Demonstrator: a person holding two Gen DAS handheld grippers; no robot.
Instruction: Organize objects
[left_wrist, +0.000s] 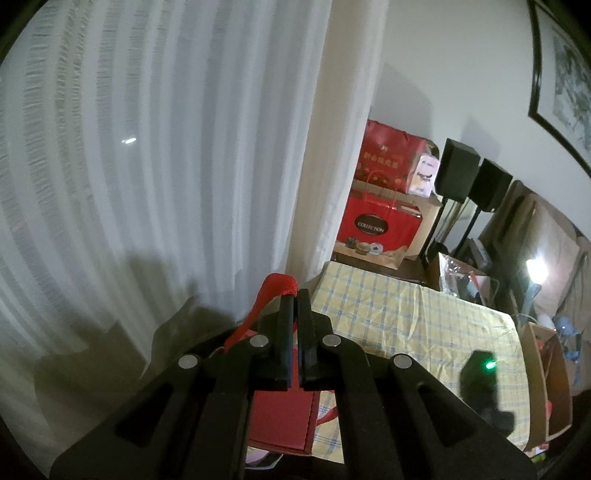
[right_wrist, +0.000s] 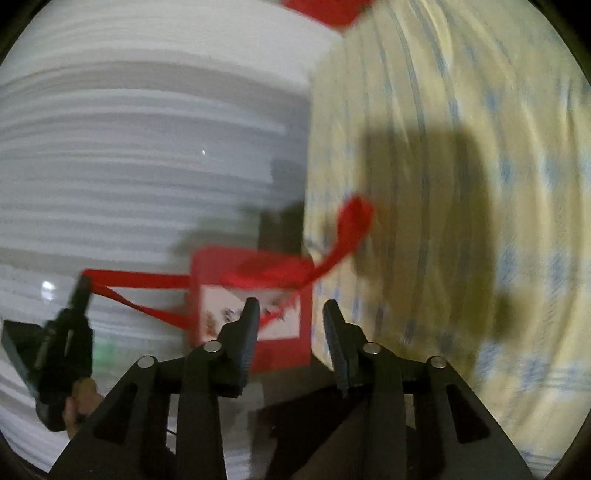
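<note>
From your left wrist, the left gripper (left_wrist: 295, 295) is clamped on the red ribbon handle (left_wrist: 275, 286); the red gift bag (left_wrist: 282, 421) hangs below it. From your right wrist, the right gripper (right_wrist: 290, 308) stands open, empty, the bag just beyond its fingertips.

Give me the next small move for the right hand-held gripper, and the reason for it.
Probably bring the right hand-held gripper forward and up to the loose red handle and close on it. Its jaws stand open with nothing between them, while the left hand-held gripper already pinches the other handle of the red gift bag, leaving this one free.
</note>
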